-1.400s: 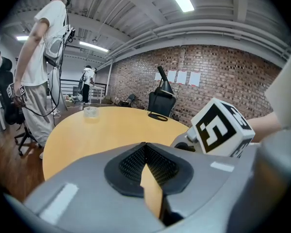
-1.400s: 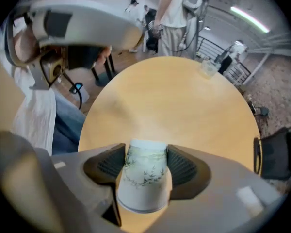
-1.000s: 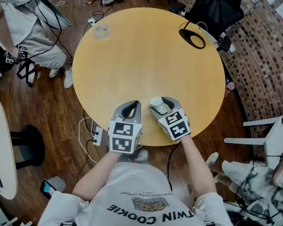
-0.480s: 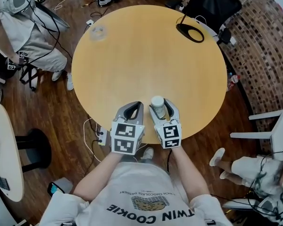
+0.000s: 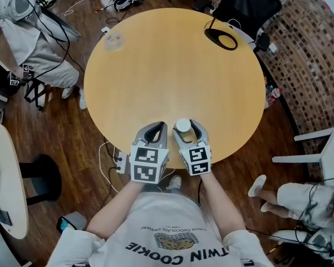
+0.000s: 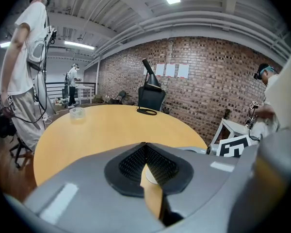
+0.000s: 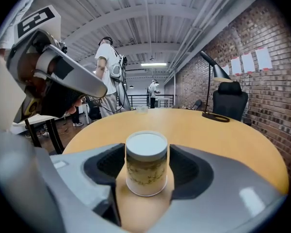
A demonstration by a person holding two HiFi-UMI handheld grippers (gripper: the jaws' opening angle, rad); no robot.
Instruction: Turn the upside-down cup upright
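1. Cup (image 5: 182,125): a paper one with a greenish pattern. It stands upside down on the round wooden tabletop (image 5: 172,65), white base up and wide rim down, close to the tabletop's edge nearest the person.
2. Right hand-held gripper (image 5: 185,129) reaches in over that same edge of the tabletop. In the right gripper view its dark pads (image 7: 186,171) press against both sides of the cup (image 7: 146,164), so it is grasping the cup near the rim.
3. Left hand-held gripper (image 5: 155,128) lies over the tabletop's near edge too, just beside the right one. In the left gripper view its (image 6: 145,147) jaws are clenched tip to tip, with only bare tabletop showing in the slit below them.
4. A black ring-shaped lamp base (image 5: 221,38) sits at the tabletop's far right rim.
5. A small clear container (image 5: 112,39) sits at the tabletop's far left rim, well apart from the lamp base.
6. A black office chair (image 5: 250,4) stands just past the tabletop's far right side, behind the lamp base.
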